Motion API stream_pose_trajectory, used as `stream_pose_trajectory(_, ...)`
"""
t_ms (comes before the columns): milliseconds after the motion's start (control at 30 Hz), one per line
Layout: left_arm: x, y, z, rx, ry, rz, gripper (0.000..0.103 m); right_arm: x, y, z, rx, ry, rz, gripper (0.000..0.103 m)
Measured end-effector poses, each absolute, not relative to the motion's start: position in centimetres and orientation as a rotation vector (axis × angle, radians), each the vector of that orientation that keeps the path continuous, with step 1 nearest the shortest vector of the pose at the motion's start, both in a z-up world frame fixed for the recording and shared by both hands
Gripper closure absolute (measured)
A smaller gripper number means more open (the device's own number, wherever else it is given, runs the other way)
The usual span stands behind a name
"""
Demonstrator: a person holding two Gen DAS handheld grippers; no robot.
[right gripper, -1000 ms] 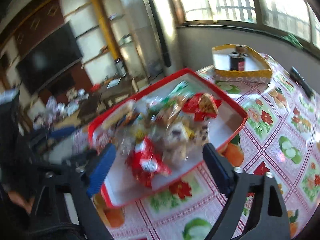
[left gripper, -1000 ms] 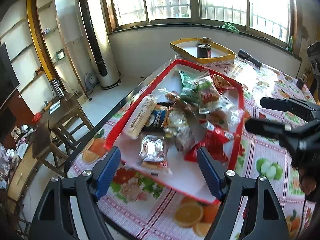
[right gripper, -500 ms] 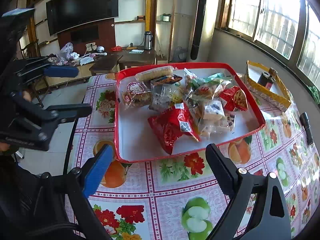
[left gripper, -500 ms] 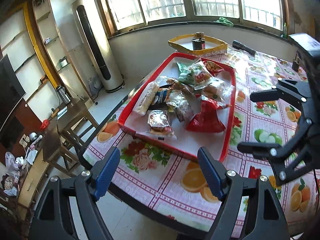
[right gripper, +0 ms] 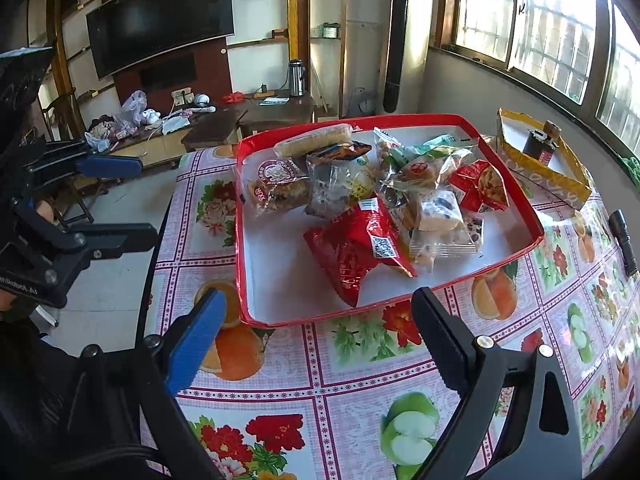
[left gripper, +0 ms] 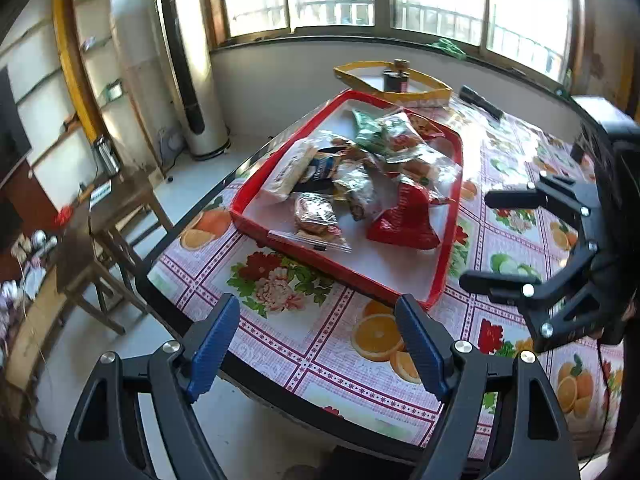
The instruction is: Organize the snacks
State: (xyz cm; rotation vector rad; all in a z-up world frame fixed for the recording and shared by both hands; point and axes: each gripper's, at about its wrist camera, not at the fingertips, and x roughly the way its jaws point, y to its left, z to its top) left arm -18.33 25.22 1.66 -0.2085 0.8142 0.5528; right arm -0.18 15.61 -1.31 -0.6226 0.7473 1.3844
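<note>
Overhead, both pairs of tongs hover above the near end of a desk (right gripper: 360, 380) covered by a cloth printed with fruit and flowers. The left tongs (left gripper: 316, 338) are released, their blue-padded fingers spread wide with nothing between them, poised over the desk's near edge. The right tongs (right gripper: 320, 316) are likewise spread and empty, just short of the near rim of a red tray (right gripper: 516, 184) with a white floor. The right tongs also show at the right of the left view (left gripper: 516, 240), and the left tongs at the left of the right view (right gripper: 116, 200).

The snacks lie heaped together in the tray. A large red packet (right gripper: 360, 248) lies nearest the tongs, touching clear-wrapped pastries (right gripper: 436, 216). Behind are a round-labelled bread bag (right gripper: 280, 184), a long pale roll (right gripper: 316, 140) along the far rim, a green packet (right gripper: 424, 150) and a small red nut packet (right gripper: 480, 186).

Beyond the tray stands a yellow box (right gripper: 548, 172) holding a dark can (right gripper: 540, 146). A black flashlight (right gripper: 624, 240) lies on the cloth to the right, apart from the tray.
</note>
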Motion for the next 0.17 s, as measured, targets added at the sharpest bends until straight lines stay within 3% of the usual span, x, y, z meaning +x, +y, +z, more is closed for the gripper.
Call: stream_pose_trajectory(167, -19.02, 26.40, 1.97, -0.245, 0.771, 0.604, 0.023, -0.55, 16.40, -1.64, -0.628, 0.754, 1.396, 0.009)
